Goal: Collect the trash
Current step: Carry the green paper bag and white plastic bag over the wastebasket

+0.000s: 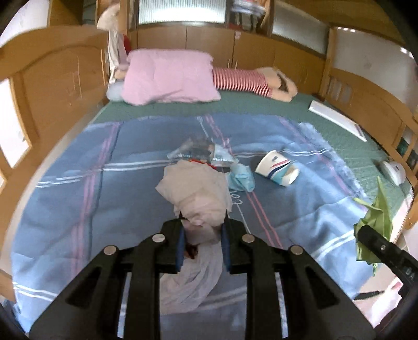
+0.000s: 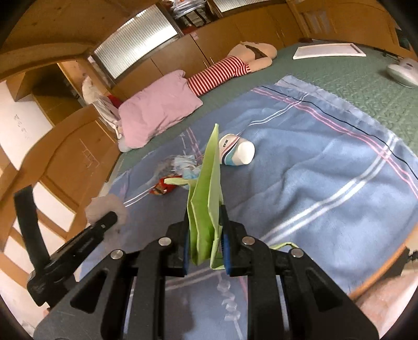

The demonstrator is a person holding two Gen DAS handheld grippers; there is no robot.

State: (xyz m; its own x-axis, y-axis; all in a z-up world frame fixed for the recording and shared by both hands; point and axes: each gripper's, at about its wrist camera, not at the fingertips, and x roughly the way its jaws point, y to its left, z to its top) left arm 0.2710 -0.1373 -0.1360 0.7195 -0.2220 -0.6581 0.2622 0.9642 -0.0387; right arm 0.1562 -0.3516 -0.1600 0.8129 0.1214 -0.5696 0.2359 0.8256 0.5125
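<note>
While the left gripper [image 1: 202, 243] pinches a crumpled tissue wad [image 1: 197, 193] above the blue blanket [image 1: 78, 198], the right gripper [image 2: 205, 243] clamps a green paper bag [image 2: 206, 188]; just ahead lie wrappers [image 1: 201, 153] and a tipped paper cup [image 1: 277, 167].

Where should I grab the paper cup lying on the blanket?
The paper cup lies on its side on the blue blanket, its closed base toward the right-wrist camera. Probably best: come from above and pinch across the side wall mid-body, fingers straddling it; the round wall may roll otherwise.

Wooden cabinets [image 1: 209, 41] (frosted panes [image 1: 180, 11])
</note>
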